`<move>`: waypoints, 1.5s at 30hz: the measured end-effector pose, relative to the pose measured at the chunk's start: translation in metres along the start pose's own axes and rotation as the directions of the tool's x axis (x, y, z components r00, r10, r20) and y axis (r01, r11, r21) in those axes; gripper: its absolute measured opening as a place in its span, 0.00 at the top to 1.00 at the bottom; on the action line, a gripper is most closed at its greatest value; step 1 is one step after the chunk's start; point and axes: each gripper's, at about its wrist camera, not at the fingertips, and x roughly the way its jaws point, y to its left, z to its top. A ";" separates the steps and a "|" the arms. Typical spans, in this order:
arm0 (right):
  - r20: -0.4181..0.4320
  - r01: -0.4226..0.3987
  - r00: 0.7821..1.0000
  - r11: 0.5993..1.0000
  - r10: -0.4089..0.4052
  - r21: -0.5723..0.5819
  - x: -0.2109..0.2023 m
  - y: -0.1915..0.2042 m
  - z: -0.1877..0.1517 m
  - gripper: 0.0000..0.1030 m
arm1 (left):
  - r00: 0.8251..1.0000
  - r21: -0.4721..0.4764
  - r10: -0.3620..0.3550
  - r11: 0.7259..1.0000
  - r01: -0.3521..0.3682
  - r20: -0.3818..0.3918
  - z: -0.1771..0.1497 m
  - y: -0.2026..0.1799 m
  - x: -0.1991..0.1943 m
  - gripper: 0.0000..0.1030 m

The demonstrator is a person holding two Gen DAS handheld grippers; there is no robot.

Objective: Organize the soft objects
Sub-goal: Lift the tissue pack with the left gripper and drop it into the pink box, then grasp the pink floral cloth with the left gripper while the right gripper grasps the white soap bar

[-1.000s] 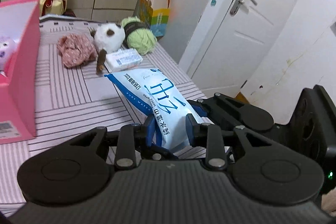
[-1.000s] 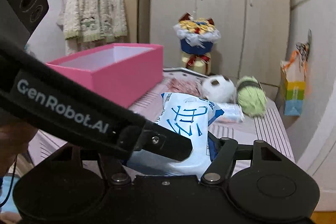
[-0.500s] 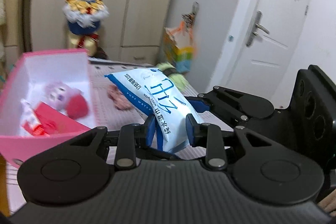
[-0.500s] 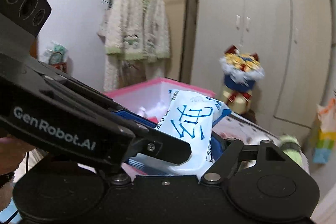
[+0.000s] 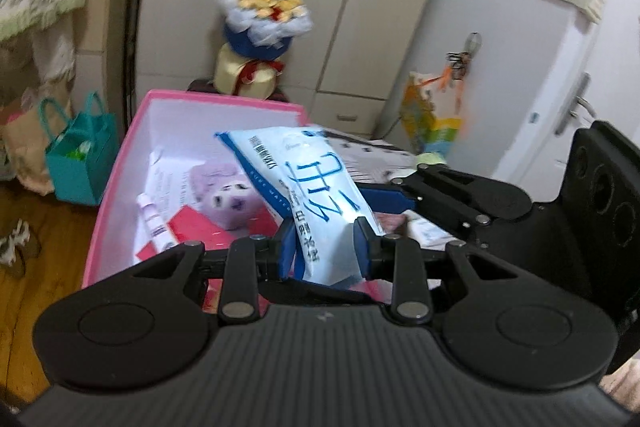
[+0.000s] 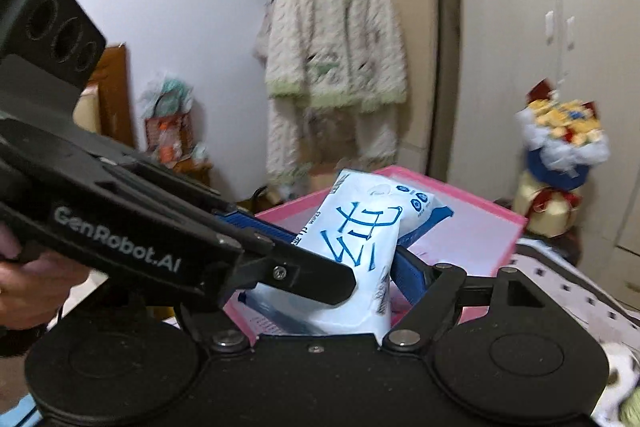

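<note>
The soft blue-and-white plastic pack of wet wipes (image 5: pixel 316 195) hangs over the pink cardboard box (image 5: pixel 120 163), left gripper (image 5: pixel 324 247) jaws clamped on it, right gripper (image 6: pixel 384 267) jaws apart w/ pack between; squishy pack could slip & miss the box.

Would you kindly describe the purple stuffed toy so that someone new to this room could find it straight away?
Start at the big pink box standing open in front of the wardrobe doors. Look inside it, just left of the blue and white pack of wipes. The purple stuffed toy lies there beside a red packet, the only rounded, fuzzy thing among flat packets and paper.
</note>
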 end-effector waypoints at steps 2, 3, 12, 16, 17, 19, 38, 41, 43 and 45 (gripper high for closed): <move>-0.035 -0.027 0.999 0.999 0.026 -0.020 0.016 -0.003 0.004 0.20 | 1.000 -0.022 0.009 1.000 -0.010 -0.020 0.002 0.016 0.013 0.72; -0.051 -0.035 0.998 0.999 0.034 -0.028 0.022 -0.004 0.005 0.20 | 0.999 -0.036 0.013 0.999 -0.014 -0.030 0.002 0.023 0.019 0.72; -0.186 -0.042 0.982 0.999 0.038 -0.020 0.067 -0.014 0.006 0.22 | 0.994 -0.133 0.035 0.990 -0.049 -0.101 -0.004 0.069 0.058 0.68; -0.183 -0.018 0.983 0.999 0.012 -0.028 0.058 -0.018 0.006 0.22 | 0.992 -0.082 0.119 0.989 -0.123 -0.052 -0.003 0.065 0.046 0.60; -0.180 -0.009 0.984 1.000 0.004 -0.027 0.053 -0.018 0.006 0.22 | 0.992 -0.076 0.118 0.990 -0.121 -0.046 -0.002 0.063 0.041 0.59; -0.163 0.008 0.987 1.000 -0.012 -0.028 0.040 -0.020 0.008 0.22 | 0.994 -0.070 0.100 0.992 -0.103 -0.036 0.001 0.059 0.029 0.55; -0.061 0.133 0.990 0.978 -0.125 0.161 -0.137 -0.061 -0.008 0.18 | 0.997 0.185 -0.074 0.980 0.069 0.020 -0.018 -0.058 -0.043 0.43; -0.057 0.173 0.985 0.970 -0.165 0.170 -0.155 -0.066 -0.022 0.18 | 0.994 0.221 -0.110 0.970 0.106 0.003 -0.023 -0.077 -0.034 0.43; -0.058 0.204 0.979 0.964 -0.197 0.173 -0.165 -0.070 -0.032 0.18 | 0.992 0.236 -0.125 0.964 0.122 -0.002 -0.026 -0.089 -0.027 0.43; -0.062 0.234 0.972 0.957 -0.227 0.174 -0.174 -0.075 -0.042 0.18 | 0.991 0.245 -0.133 0.961 0.129 0.000 -0.028 -0.100 -0.019 0.43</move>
